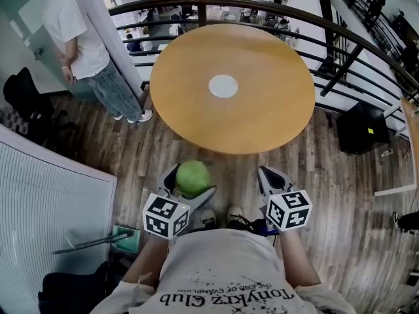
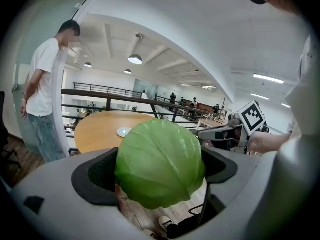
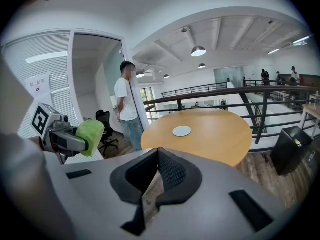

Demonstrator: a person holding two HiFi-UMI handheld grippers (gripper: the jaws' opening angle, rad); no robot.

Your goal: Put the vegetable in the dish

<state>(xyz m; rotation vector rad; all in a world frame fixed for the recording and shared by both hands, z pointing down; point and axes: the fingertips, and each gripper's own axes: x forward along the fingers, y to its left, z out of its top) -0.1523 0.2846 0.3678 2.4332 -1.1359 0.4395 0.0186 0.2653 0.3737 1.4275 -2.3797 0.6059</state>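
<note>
A round green cabbage [image 1: 192, 176] sits clamped between the jaws of my left gripper [image 1: 190, 178], held over the wooden floor just short of the table's near edge. It fills the middle of the left gripper view, cabbage [image 2: 160, 162]. A small white dish [image 1: 223, 86] lies at the centre of the round wooden table [image 1: 262, 120]; the dish [image 3: 182, 131] also shows in the right gripper view. My right gripper [image 1: 267, 175] hangs beside the left one, its jaws [image 3: 156, 176] closed together on nothing.
A dark metal railing [image 1: 340, 34] curves round the far side of the table. A person in a white shirt [image 1: 82, 38] stands at the left by a glass partition. A black box [image 1: 362, 127] sits on the floor at the right.
</note>
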